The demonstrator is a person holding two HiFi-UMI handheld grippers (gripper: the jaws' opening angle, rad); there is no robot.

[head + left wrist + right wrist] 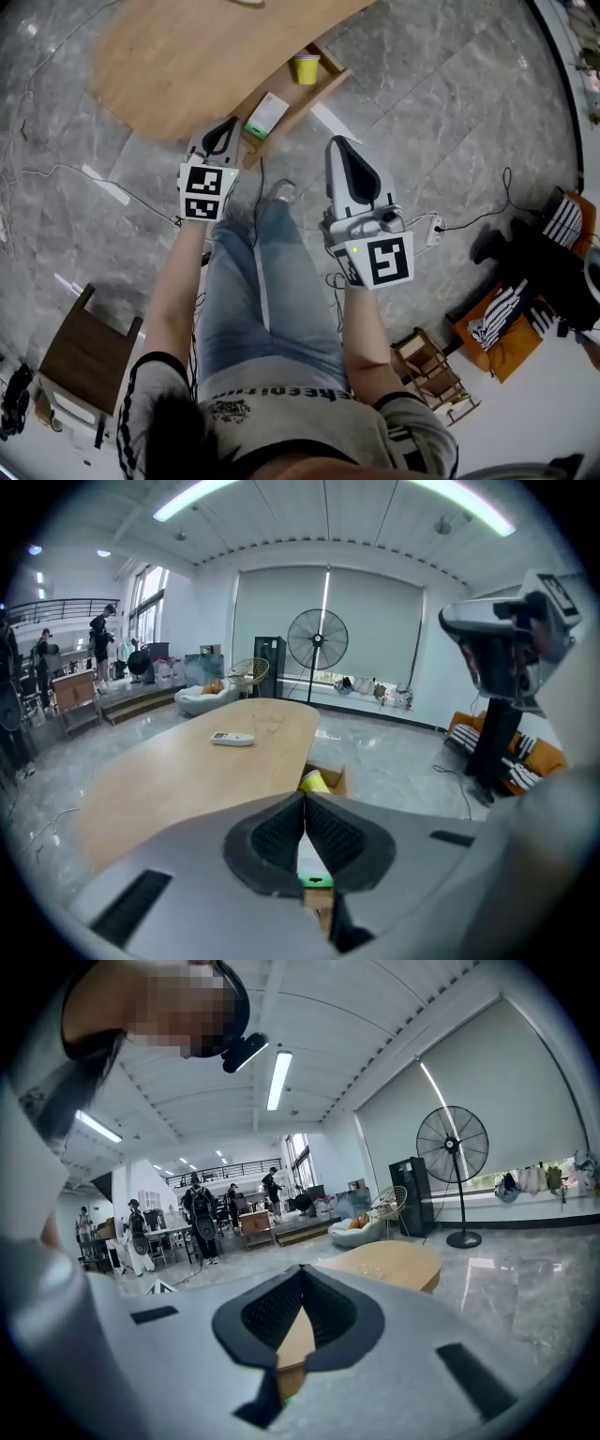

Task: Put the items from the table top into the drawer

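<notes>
Head view, task's things: a yellow cup [306, 68] and a white box with a green end [266, 116] already lie in the open drawer [302, 108], cup at the far end, box at the near end, well apart from each other.
Left gripper view, things still out: a white remote control [232, 740] lies flat on the wooden table [169, 780], and just beyond it is a small clear thing [267, 719] that is too faint to name.
Progress: by my judgement the task is partly done, with two items stowed and at least the remote, and likely the clear thing, left to move.
Drawer: pulled out from under the table edge and not shut, with bare room between cup and box.
Left gripper [232, 124]: jaws pressed together with nothing between them; it sits above the near end of the drawer, close to the box.
Right gripper [340, 142]: jaws also closed on nothing; it is off to the right of the drawer, over the stone floor [450, 122], apart from every item.
Next, as I judge it: a reach to the far part of the table for the remote.
</notes>
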